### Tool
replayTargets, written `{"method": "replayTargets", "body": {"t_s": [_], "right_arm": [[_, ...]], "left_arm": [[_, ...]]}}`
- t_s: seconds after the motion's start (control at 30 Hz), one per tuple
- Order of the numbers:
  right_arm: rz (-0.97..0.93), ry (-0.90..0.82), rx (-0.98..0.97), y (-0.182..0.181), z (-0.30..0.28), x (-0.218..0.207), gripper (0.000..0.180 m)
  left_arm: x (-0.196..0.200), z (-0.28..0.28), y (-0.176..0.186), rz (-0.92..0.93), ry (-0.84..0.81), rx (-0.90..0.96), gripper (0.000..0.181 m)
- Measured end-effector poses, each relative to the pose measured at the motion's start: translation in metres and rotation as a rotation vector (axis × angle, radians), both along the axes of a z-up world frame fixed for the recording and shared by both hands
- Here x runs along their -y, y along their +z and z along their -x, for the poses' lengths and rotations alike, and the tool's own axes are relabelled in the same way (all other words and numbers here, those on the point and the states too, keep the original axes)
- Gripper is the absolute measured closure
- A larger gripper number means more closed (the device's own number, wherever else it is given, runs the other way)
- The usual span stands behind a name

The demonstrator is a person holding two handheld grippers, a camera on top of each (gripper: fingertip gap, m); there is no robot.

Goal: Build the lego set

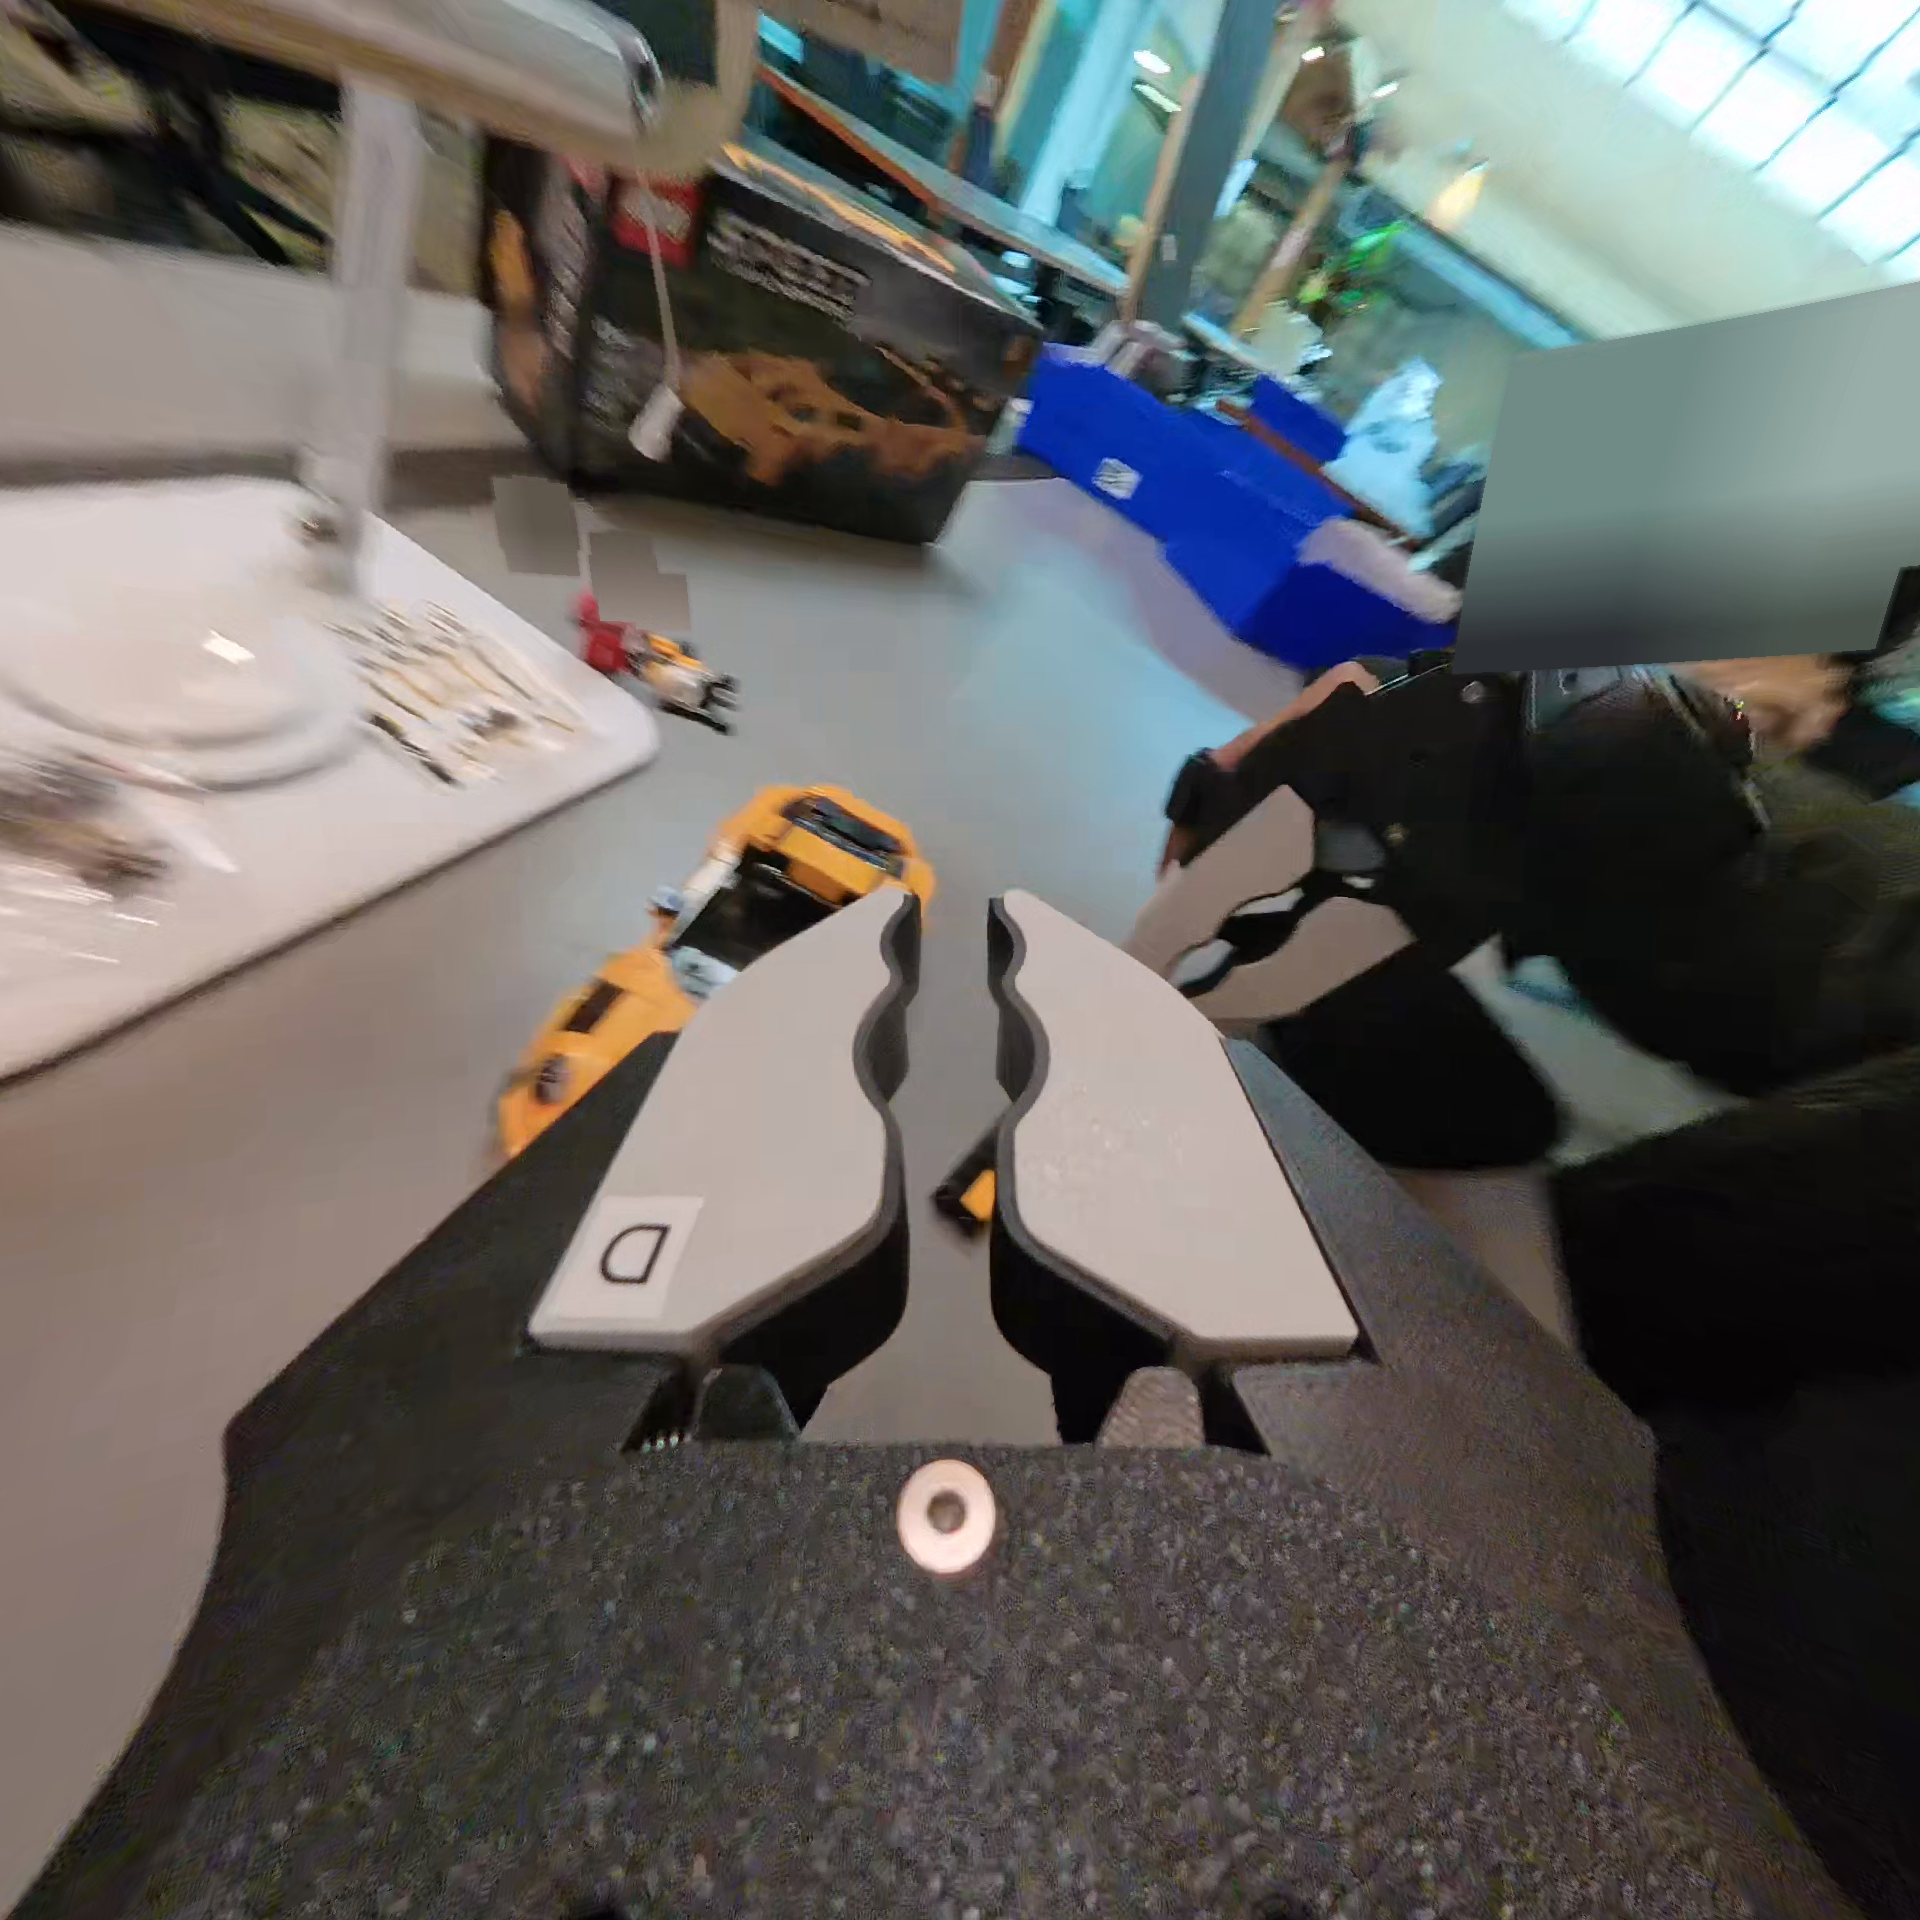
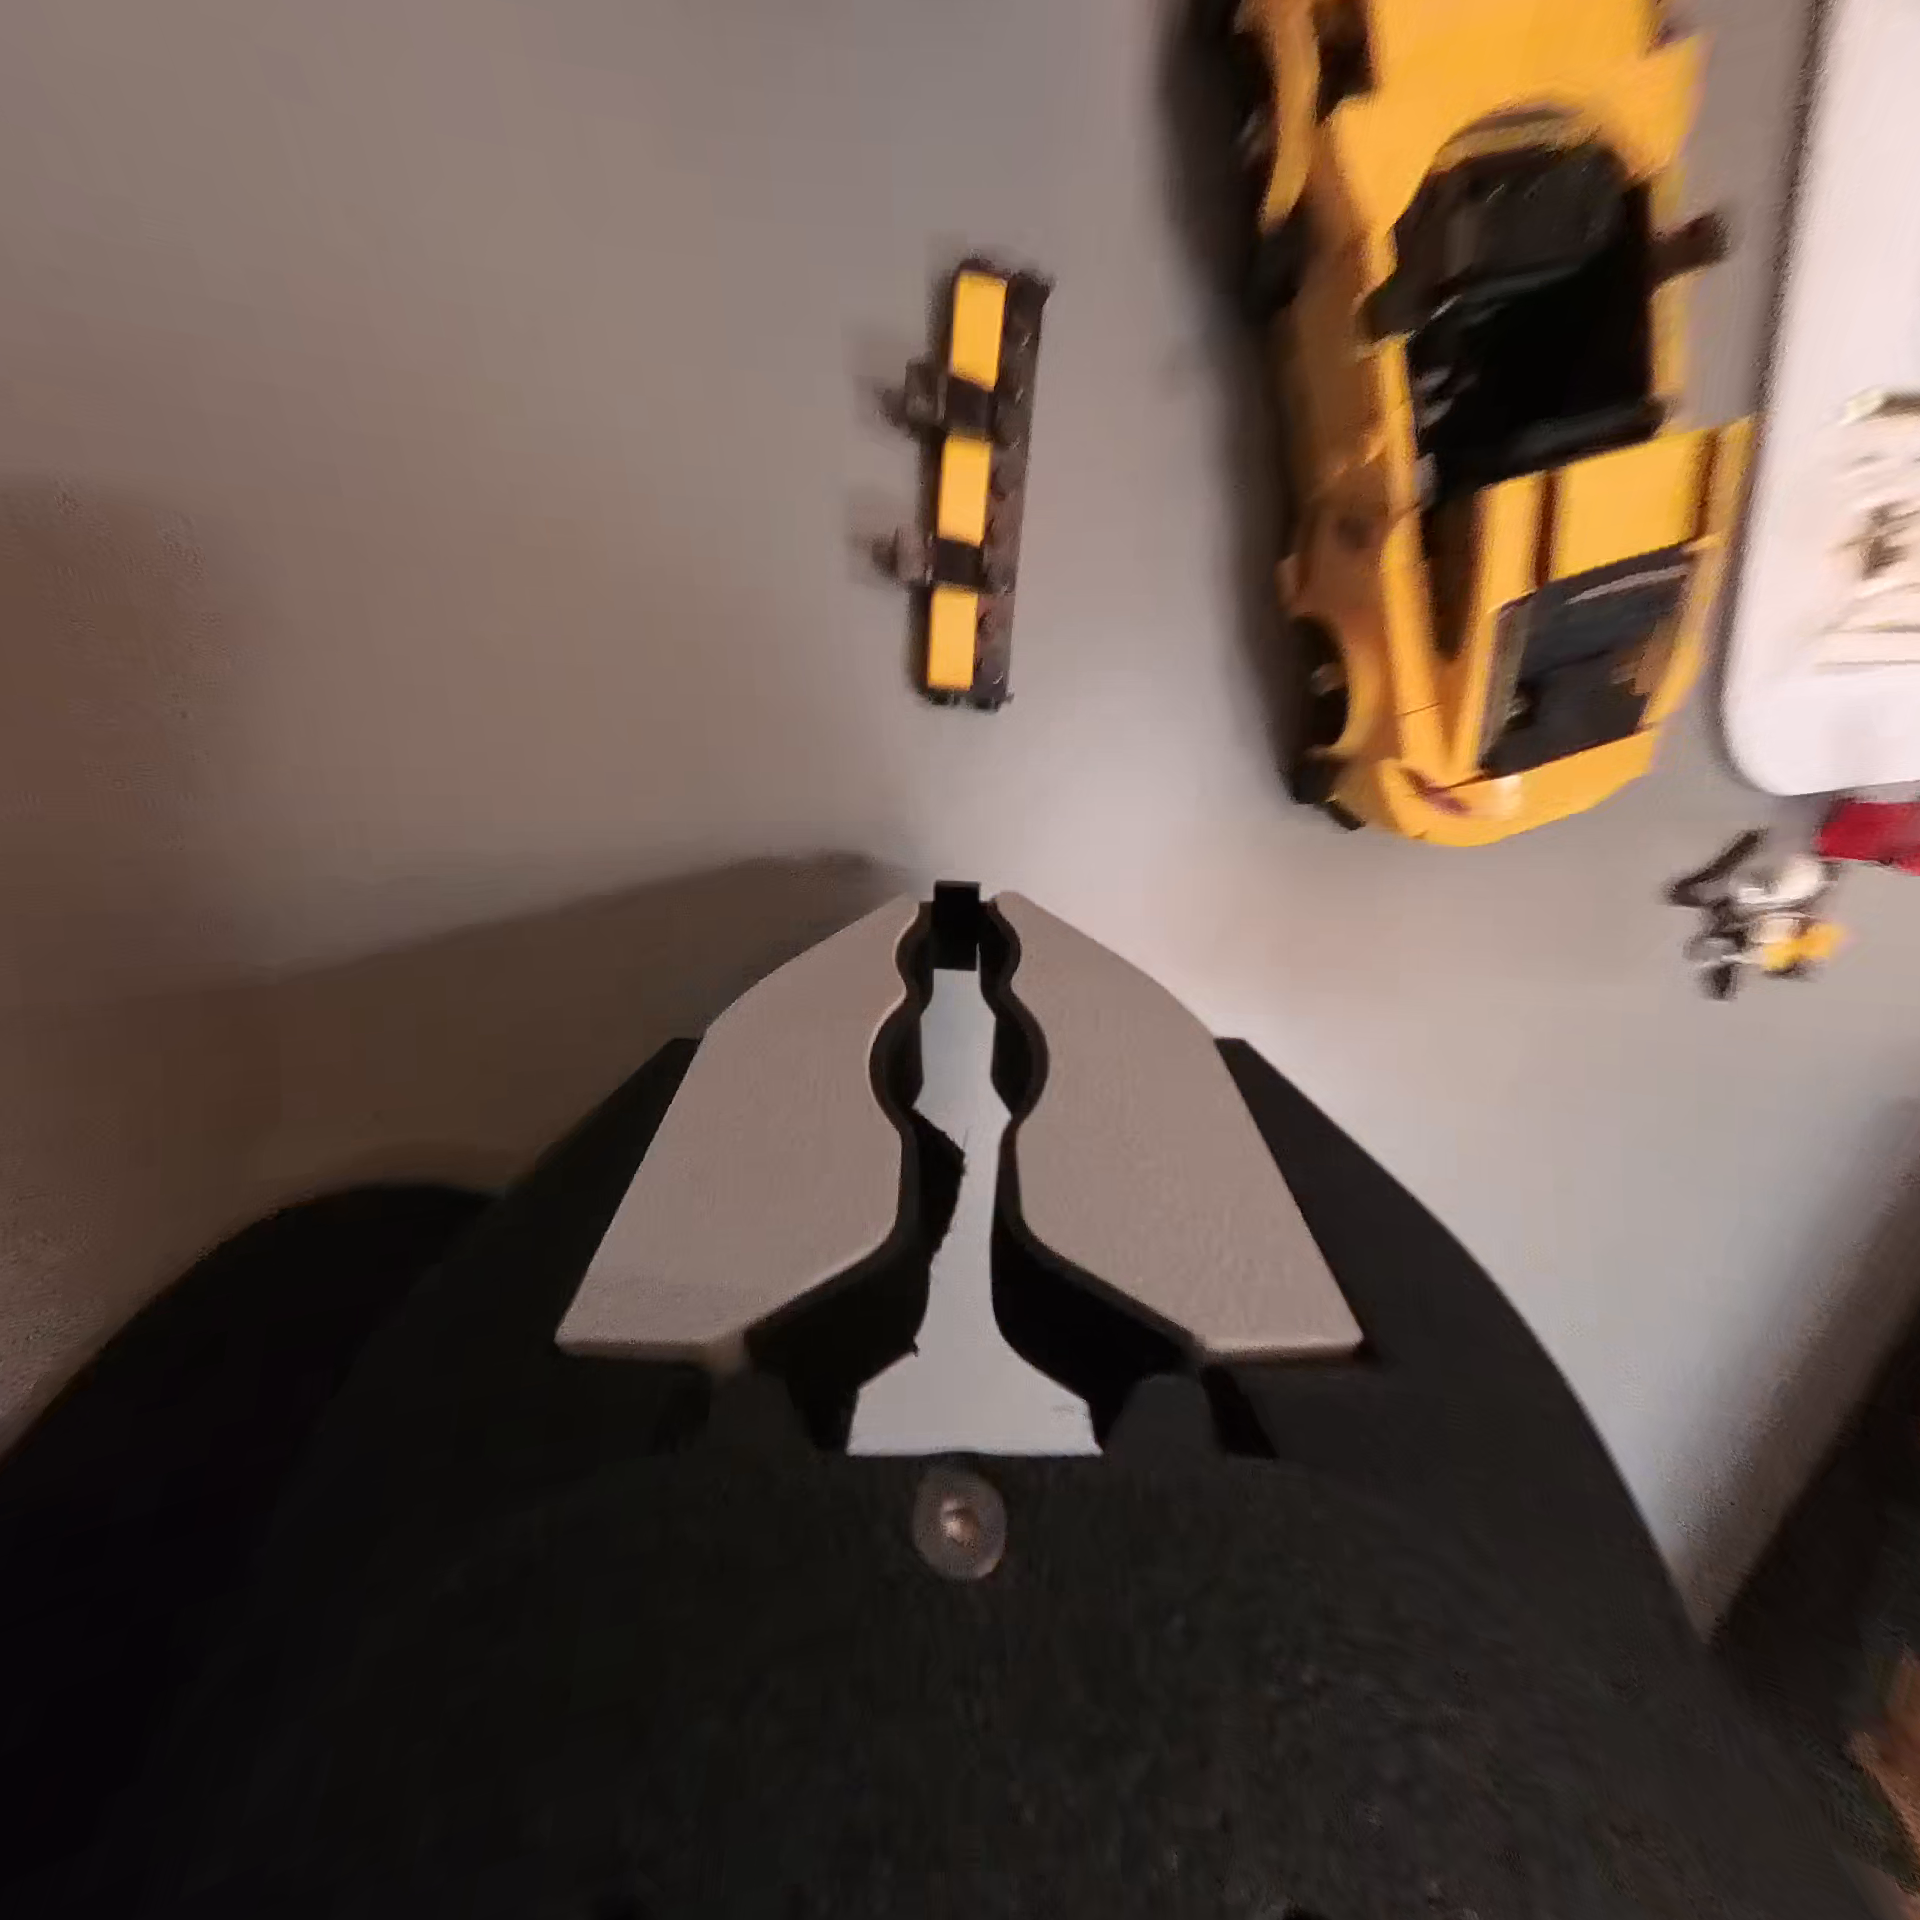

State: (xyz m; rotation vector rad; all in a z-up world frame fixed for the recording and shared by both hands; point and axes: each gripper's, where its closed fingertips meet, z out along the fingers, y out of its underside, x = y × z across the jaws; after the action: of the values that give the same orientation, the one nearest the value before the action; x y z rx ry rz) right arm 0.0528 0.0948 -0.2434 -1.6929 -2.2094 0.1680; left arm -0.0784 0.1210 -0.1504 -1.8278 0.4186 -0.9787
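My right tongs are clenched on a small black brick at their tips; the yellow-and-black strip lies straight ahead, well apart, its long axis running near to far. The glossy, curved yellow car sits to the strip's right, parallel, so I judge the right arm nearer. My left tongs hang released, empty, above the grey table.
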Motion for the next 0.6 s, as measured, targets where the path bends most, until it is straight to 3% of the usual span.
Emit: {"method": "replayTargets", "body": {"t_s": [0.2,0.6], "right_arm": [[0.153,-0.012,0.131,-0.015,-0.01,0.0,0.172],[0.242,-0.054,0.085,-0.015,-0.012,0.001,0.151]], "left_arm": [[-0.005,0.014,-0.003,-0.105,0.109,-0.17,0.171],[-0.006,0.019,-0.003,-0.09,0.114,-0.169,0.17]]}}
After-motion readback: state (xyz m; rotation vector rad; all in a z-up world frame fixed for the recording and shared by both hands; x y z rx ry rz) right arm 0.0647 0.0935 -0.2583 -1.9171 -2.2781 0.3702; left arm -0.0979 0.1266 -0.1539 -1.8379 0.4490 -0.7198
